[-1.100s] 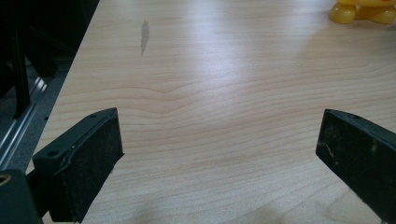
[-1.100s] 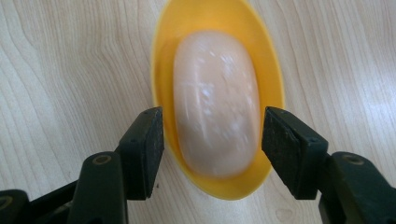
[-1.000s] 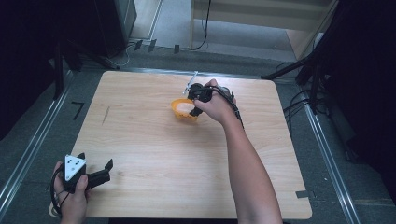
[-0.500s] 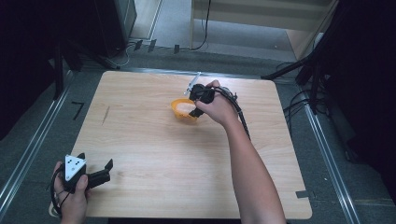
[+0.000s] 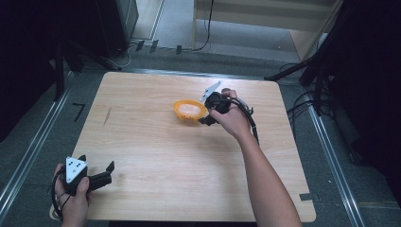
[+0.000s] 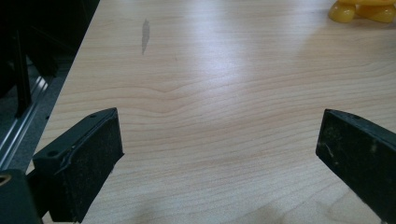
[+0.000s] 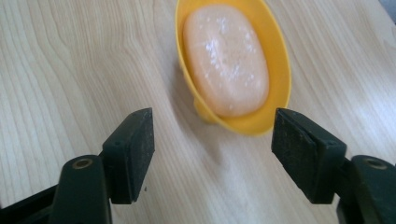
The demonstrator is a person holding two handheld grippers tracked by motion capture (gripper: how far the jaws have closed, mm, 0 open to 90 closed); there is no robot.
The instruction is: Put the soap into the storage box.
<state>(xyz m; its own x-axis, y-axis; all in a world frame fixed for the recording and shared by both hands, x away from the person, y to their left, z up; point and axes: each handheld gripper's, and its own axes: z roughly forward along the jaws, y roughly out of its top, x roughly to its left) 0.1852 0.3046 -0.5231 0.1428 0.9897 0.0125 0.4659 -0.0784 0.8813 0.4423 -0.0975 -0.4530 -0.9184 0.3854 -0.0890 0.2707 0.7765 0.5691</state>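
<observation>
Soap dish released on the tabletop

The right tool (image 7: 212, 154), jaws just opening and empty, sits at 4 o'clock of the yellow dish (image 7: 280, 70) holding soap (image 7: 226, 60); the left tool (image 6: 219, 158) gapes (pale wood tabletop (image 5: 189, 165), grey floor (image 5: 331, 189) around).

Fixed high above the near edge of the wooden table (image 5: 156, 156), looking forward and down across the whole top. Riding low at the near left corner, facing along the boards toward the yellow soap dish (image 6: 362, 10), far off. Riding close behind the same dish (image 7: 233, 65), angled steeply down. Shared by all three: dish and surrounding wood.
</observation>
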